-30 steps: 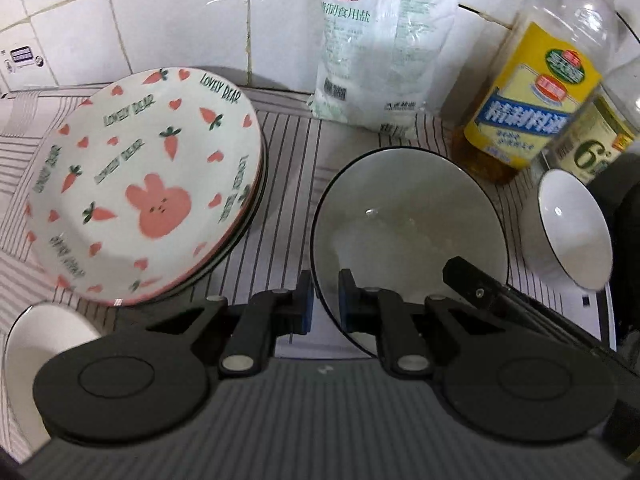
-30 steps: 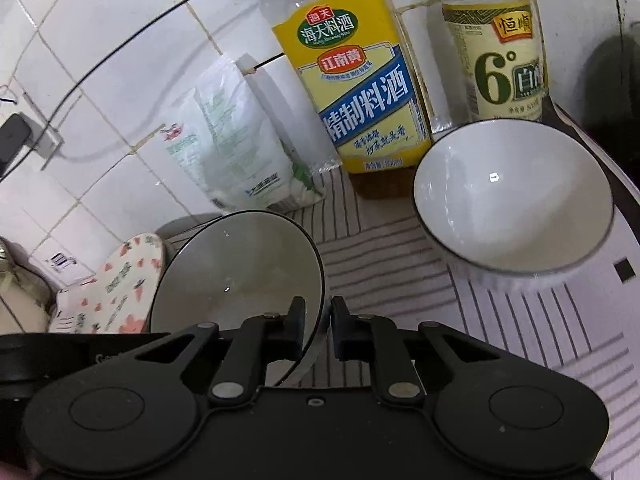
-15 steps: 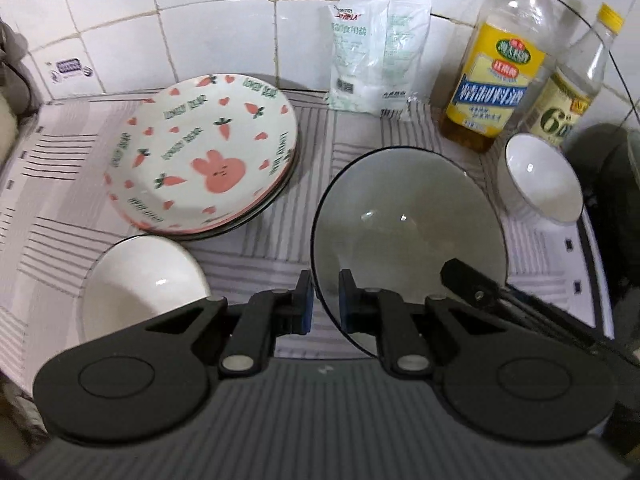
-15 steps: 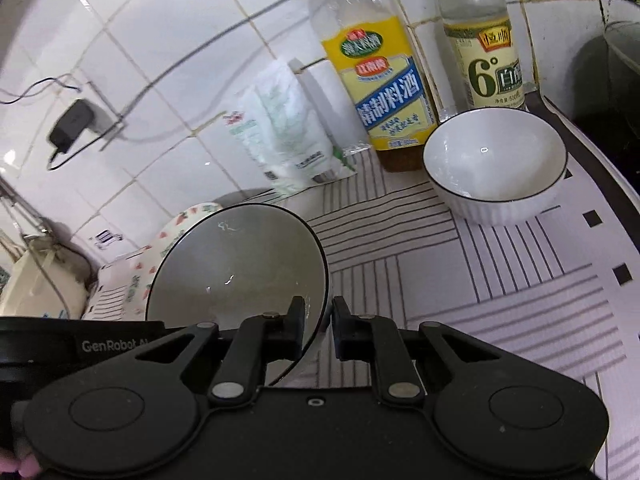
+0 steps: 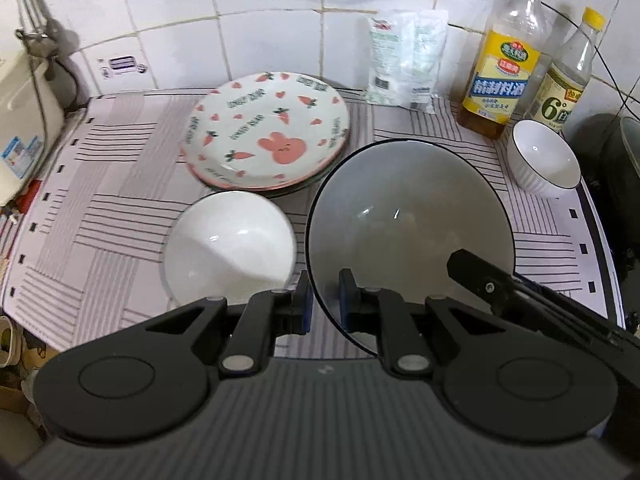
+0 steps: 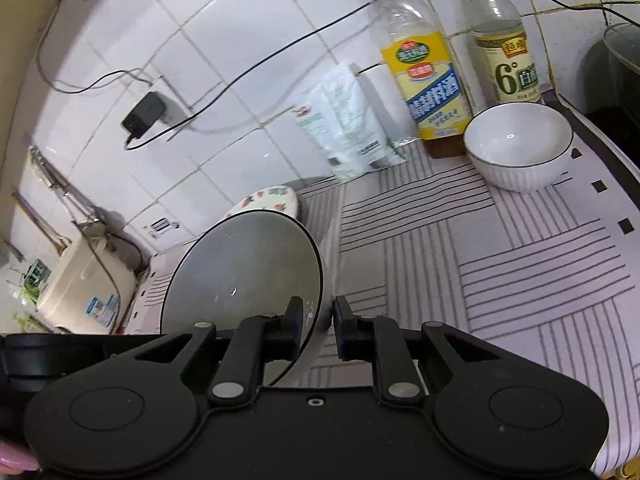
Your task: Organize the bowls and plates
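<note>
You have the big grey bowl [image 5: 408, 232] lifted over the tabletop [image 5: 100, 208], left gripper [image 5: 323, 300] clamped on its near rim, right gripper [image 6: 316, 322] apparently just loosening. It's glazed, slippery, breakable: keep hold at the rim.

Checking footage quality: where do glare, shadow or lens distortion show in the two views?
Left wrist: the white bowl is half in shadow and tile lines bow. Right wrist: glare whitens the upper wall, edges curve strongly, and highlights fleck the large bowl.
</note>
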A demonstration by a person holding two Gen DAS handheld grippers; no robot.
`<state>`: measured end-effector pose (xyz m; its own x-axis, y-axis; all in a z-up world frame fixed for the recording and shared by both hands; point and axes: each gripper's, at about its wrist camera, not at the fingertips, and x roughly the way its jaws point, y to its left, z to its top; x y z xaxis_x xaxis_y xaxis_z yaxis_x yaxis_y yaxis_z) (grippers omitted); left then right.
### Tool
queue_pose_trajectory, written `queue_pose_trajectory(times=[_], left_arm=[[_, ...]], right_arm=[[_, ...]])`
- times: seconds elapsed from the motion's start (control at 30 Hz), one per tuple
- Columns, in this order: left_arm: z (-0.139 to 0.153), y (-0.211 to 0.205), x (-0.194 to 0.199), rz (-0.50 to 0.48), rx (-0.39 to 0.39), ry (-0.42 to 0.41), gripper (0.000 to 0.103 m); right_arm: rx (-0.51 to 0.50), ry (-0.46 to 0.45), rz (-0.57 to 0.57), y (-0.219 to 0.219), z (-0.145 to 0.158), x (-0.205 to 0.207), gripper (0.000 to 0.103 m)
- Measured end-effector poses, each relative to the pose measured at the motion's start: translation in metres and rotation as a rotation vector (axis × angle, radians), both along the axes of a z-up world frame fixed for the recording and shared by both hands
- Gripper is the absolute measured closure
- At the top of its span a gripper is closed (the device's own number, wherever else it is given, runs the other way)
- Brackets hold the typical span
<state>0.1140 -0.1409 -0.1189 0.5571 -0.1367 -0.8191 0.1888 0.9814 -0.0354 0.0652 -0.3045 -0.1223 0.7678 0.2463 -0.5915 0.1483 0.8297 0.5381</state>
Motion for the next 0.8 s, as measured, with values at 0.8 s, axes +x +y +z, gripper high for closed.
queue_pose_trajectory(times=[0.8], left_arm=[[-0.006, 0.103, 0.0, 0.135, 0.017, -0.033, 0.09]], right_arm=[[-0.134, -0.062, 0.237, 0.106, 0.01, 0.016, 0.081]])
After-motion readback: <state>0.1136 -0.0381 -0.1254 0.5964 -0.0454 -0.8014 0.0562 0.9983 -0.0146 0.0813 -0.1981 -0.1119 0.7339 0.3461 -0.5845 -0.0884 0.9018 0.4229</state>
